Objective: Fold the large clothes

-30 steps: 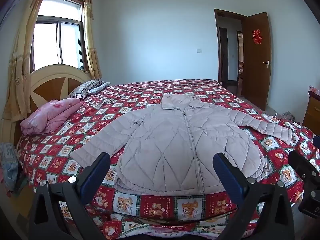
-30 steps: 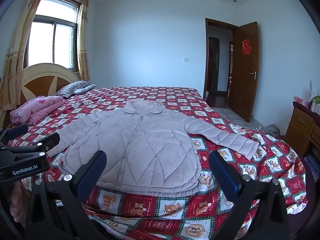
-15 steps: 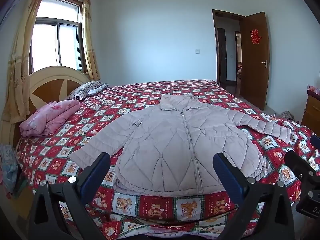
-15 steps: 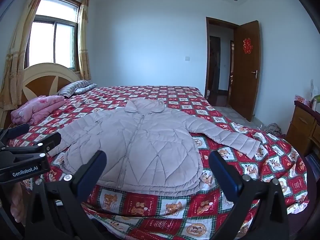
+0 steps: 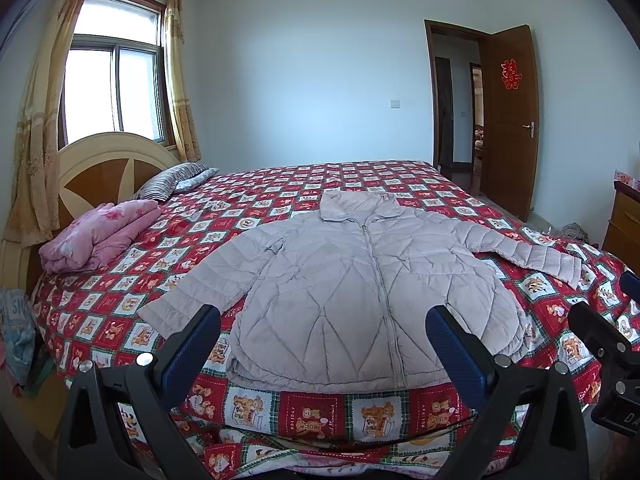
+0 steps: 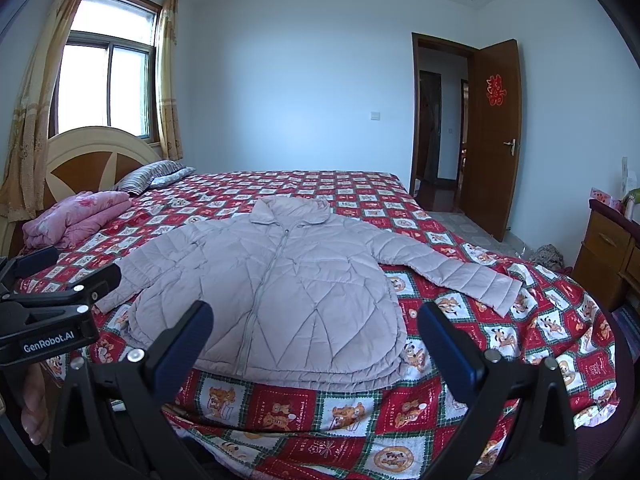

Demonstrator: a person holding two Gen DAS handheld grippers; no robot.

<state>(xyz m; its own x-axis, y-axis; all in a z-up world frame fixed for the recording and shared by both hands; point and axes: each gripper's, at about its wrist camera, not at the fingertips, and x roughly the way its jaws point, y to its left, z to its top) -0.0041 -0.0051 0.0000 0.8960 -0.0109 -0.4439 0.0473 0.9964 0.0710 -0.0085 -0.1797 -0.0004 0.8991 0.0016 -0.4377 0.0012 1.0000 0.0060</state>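
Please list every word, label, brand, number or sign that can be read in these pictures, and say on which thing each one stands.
"GenRobot.AI": white label on the left gripper, seen in the right wrist view.
"HOLIDAY": red squares of the bedspread.
Red double-happiness sign: on the open door.
"DA", cut off by the frame edge: right gripper's body in the left wrist view.
Other bedspread lettering: too small to read.

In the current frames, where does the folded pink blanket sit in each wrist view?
Left wrist: pink blanket at the left edge, on the bed beside the headboard.
Right wrist: pink blanket at far left, above the other claw.
Shared landmark: the striped pillow just behind it.
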